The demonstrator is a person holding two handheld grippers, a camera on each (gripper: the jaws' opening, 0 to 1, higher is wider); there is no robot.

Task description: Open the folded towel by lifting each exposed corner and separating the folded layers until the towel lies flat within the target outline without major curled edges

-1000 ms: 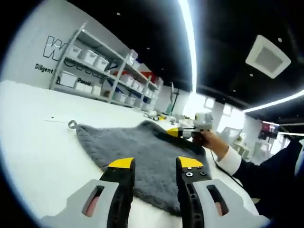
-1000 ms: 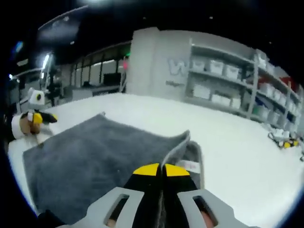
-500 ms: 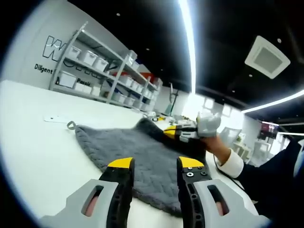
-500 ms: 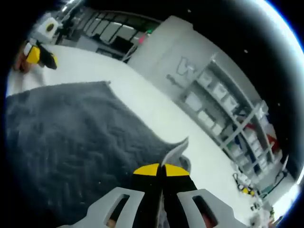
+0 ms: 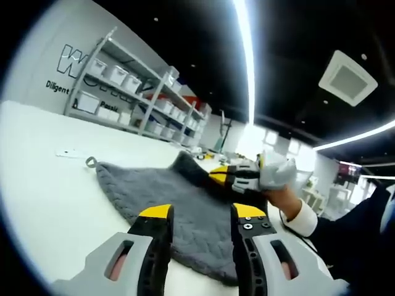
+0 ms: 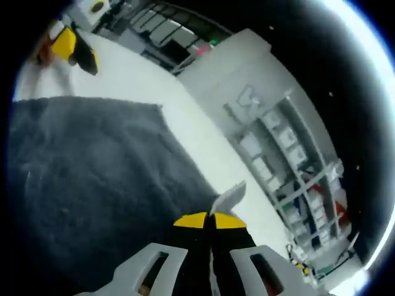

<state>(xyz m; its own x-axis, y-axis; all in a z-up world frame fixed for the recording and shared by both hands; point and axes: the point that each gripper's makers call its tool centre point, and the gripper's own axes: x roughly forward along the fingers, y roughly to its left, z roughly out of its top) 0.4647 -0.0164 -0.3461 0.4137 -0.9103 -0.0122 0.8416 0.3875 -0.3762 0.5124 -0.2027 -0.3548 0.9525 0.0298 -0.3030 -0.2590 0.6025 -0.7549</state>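
Note:
A grey quilted towel point(image 5: 185, 203) lies on the white table point(image 5: 49, 185), with a small hanging loop point(image 5: 91, 162) at its far left corner. My left gripper point(image 5: 197, 214) hovers open over the towel's near edge, nothing between its jaws. In the left gripper view the right gripper point(image 5: 225, 176) comes in from the right, held by a hand, lifting a towel corner off the table. In the right gripper view my right gripper point(image 6: 208, 220) is shut on the towel point(image 6: 92, 179); a pale label point(image 6: 229, 197) sticks up just past its tips. The left gripper point(image 6: 71, 46) shows at the upper left.
Shelving with white bins point(image 5: 123, 80) stands along the far wall, also seen as racks point(image 6: 290, 166) in the right gripper view. A small white slip point(image 5: 68, 153) lies on the table left of the loop. The person's dark sleeve point(image 5: 352, 228) sits at the right.
The right gripper has risen and tilted, lifting the held towel corner higher and drawing it over the towel. My left gripper has stayed open in place.

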